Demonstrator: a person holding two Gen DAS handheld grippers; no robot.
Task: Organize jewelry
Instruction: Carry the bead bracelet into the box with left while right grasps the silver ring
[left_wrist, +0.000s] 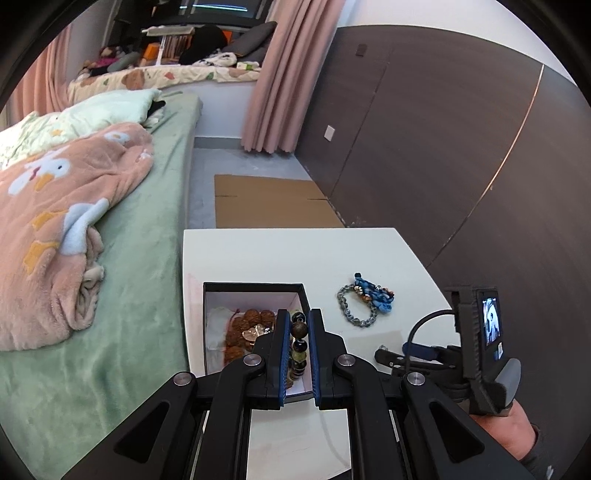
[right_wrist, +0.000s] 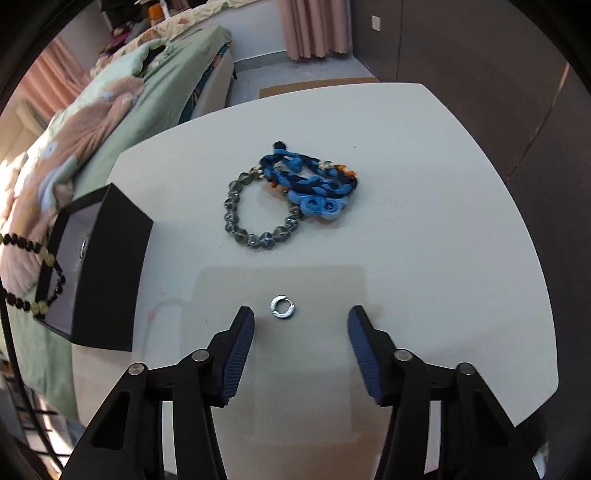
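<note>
Left gripper (left_wrist: 298, 325) has the bead bracelet (left_wrist: 298, 343) pinched tight between its blue pads, hanging right over the black box (left_wrist: 255, 288). The left wrist view looks straight into that box: brown carved beads (left_wrist: 251, 325) and something shiny lie on a white lining, with the gripper covering the near part of the inside. From the right wrist view the same bracelet (right_wrist: 44, 273) dangles as a loop of dark and pale beads in front of the box's open mouth (right_wrist: 110, 266), but the gripper that carries it is cut off by the picture's edge, and little shows inside beyond one small glint.

Right of the box on the white table (left_wrist: 295, 251) lies the grey bracelet (right_wrist: 255, 218), with the blue braid (right_wrist: 314, 184) lying over its far side. The right view shows orange and pale bits tucked into the braid; in the left view they are only specks.

Nearer than the grey bracelet, a small silver ring (right_wrist: 282, 306) lies flat on the table. The right gripper (right_wrist: 301, 321) stands over it with jaws spread, a pad on either side and neither touching the ring. Only the right view shows the ring clearly; in the left view the right gripper (left_wrist: 384, 356) appears side-on, right of the box, its tips a dark blur with the ring hard to pick out, and a hand (left_wrist: 506, 428) grips its handle.

Left of the box runs the green bed (left_wrist: 140, 295).
</note>
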